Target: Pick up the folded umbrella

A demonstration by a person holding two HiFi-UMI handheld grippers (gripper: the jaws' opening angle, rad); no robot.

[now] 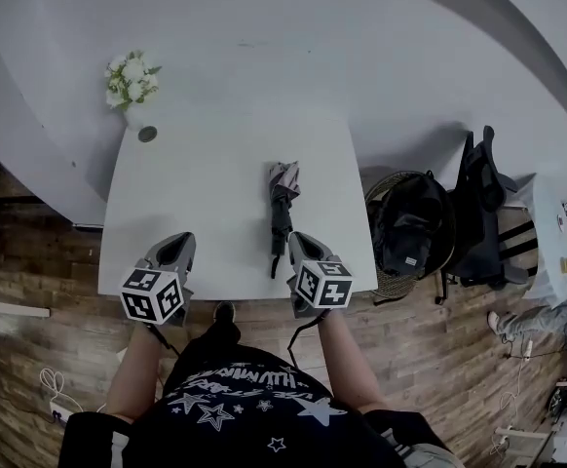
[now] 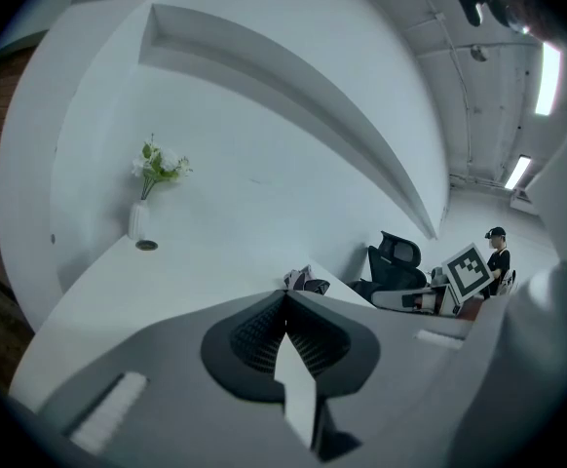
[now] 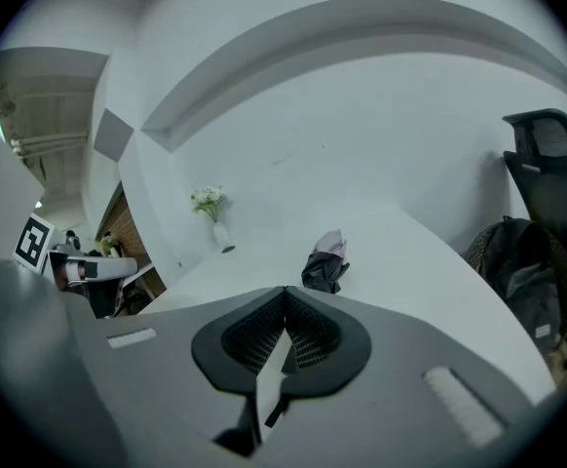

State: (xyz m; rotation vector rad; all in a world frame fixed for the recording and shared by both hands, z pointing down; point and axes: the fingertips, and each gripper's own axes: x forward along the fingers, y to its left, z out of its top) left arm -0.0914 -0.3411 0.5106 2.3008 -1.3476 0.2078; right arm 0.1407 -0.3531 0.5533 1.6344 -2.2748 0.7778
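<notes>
The folded umbrella, dark with a pale pinkish end, lies lengthwise on the white table, right of the middle. My right gripper is over the table's near edge, right beside the umbrella's near end, jaws shut and empty. My left gripper hovers over the near edge further left, also shut and empty. In the right gripper view the umbrella lies just beyond the closed jaws. The left gripper view shows the umbrella peeking over the closed jaws.
A vase of white flowers and a small dark round disc stand at the table's far left corner. Right of the table are a woven basket holding a black bag and a black office chair. A curved white wall rises behind.
</notes>
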